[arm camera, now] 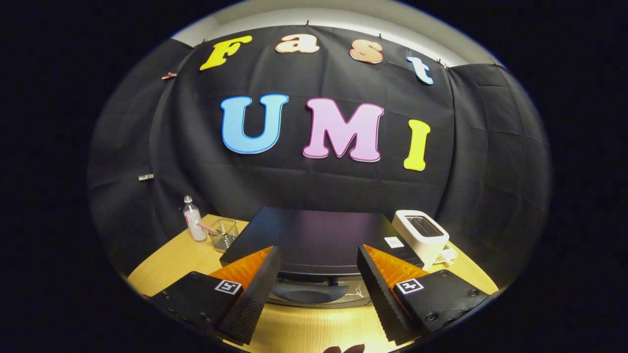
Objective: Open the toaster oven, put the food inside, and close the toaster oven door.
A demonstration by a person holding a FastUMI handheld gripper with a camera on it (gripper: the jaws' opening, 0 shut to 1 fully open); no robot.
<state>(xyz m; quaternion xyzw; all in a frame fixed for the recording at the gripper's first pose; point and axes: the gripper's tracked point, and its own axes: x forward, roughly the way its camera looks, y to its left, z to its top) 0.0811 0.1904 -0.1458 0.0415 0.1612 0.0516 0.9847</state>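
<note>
**Fingers spread before the toaster oven door**

We see the gripper [319, 289] held low over the wooden bench [171, 260], its two black fingers [255, 289] spread wide apart and pinching nothing. Between them, just ahead of the tips, lies the dark curved handle [309, 292] of the toaster oven [314, 240]; neither finger touches it. The door below the handle appears closed, though we view it from above and cannot be sure. The oven's flat black top extends beyond the fingers toward the booth wall.

Left of the oven stand a clear wire-like basket [224, 234] and, just beside it, a small clear bottle [194, 219] with a white cap. Right of the oven, touching or nearly touching its corner, sits a white slot toaster [423, 234]. A small dark object [343, 349], too cropped to identify, lies on the bench nearest the camera.
</note>
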